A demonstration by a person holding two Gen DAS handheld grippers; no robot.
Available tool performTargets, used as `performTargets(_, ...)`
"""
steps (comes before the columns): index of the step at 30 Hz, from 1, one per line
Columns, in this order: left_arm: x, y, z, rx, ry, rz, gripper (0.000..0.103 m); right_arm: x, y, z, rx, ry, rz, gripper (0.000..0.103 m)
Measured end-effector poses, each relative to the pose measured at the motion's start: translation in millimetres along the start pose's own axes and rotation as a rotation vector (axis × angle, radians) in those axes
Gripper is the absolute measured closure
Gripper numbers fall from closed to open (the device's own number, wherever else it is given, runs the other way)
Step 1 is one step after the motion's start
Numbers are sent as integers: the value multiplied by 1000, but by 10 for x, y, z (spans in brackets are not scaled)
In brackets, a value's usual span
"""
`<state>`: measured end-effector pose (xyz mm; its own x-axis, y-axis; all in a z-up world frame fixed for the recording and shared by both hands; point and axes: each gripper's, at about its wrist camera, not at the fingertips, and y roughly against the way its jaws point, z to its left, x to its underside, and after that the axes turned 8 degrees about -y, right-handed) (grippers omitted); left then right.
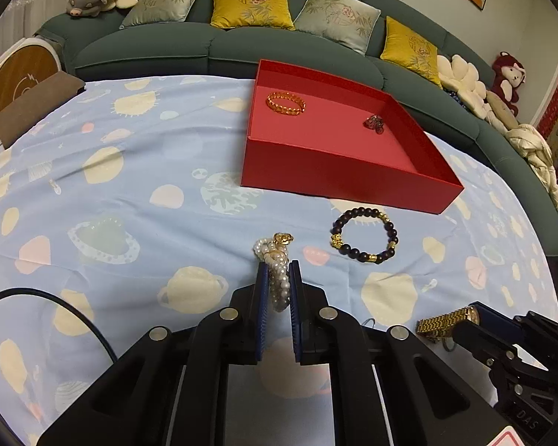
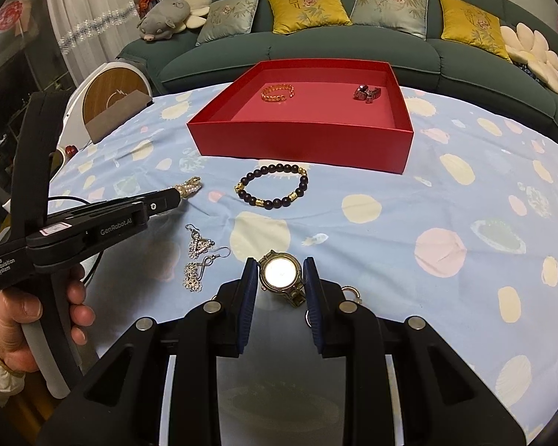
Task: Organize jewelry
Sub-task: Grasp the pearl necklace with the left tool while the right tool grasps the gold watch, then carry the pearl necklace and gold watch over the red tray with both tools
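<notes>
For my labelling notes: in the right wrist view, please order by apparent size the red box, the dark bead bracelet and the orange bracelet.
1. red box
2. dark bead bracelet
3. orange bracelet, which lies farther from the camera, so its true size against the dark one is unsure.

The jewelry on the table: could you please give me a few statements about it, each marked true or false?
1. The left gripper is shut on the pearl bracelet. True.
2. The red box holds nothing. False: an orange bracelet and a dark piece lie in it.
3. The right gripper grips the gold watch. True.
4. The dark bead bracelet lies inside the box. False: it lies on the cloth before it.
</notes>
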<state>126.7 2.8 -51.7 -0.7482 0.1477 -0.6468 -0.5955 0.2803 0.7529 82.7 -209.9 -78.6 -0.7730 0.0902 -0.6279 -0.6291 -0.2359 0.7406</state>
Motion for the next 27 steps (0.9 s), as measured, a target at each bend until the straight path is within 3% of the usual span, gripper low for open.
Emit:
performTargets(16,-200,838,-119,86,-49,-174,95,-209,185,109,-16,-7,-81,78)
performTargets(22,-541,1025,-213,59,-90,-247,95,-525,385,22,-3,-46,-156,78)
performTargets(27,-885,946,-211,50,-93,-265,95,-951,547,-55,11,-46,-237,78)
